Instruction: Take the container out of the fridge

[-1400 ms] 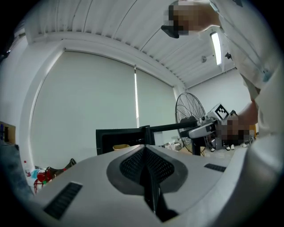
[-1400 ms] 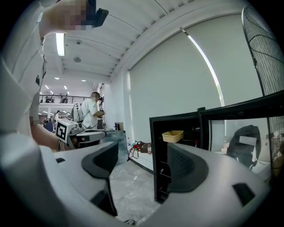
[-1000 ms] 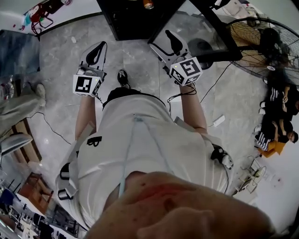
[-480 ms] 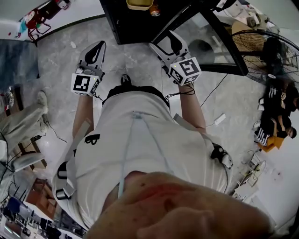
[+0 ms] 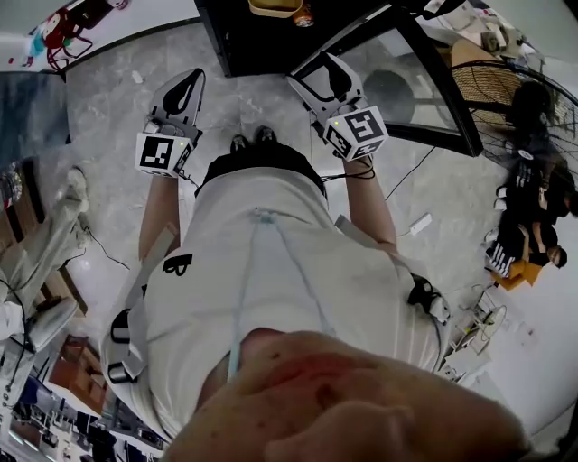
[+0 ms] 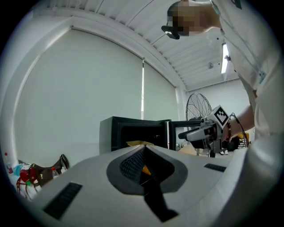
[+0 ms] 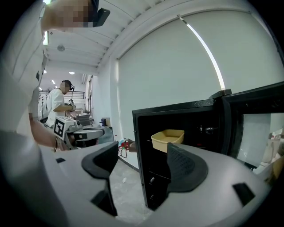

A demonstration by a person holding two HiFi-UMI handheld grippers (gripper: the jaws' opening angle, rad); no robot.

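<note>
Holds left gripper (image 6: 143,148) with fingers pressed together, empty. Holds right gripper (image 7: 142,153) with fingers wide apart, touching nothing, just short of the open black fridge (image 7: 177,108). Farther in, on a fridge shelf: shallow, pale-yellow rectangular container (image 7: 167,138), untouched.

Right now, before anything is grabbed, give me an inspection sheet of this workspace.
Surface: grey marbled floor.
Job's things: yellow container inside the black fridge, door open.
Clutter: red-and-white items by the wall.
Grippers: left gripper shut, empty; right gripper open, empty; both short of the fridge.
Cables: black cable and white power strip on the floor.
Surroundings: standing fan; seated people.
</note>
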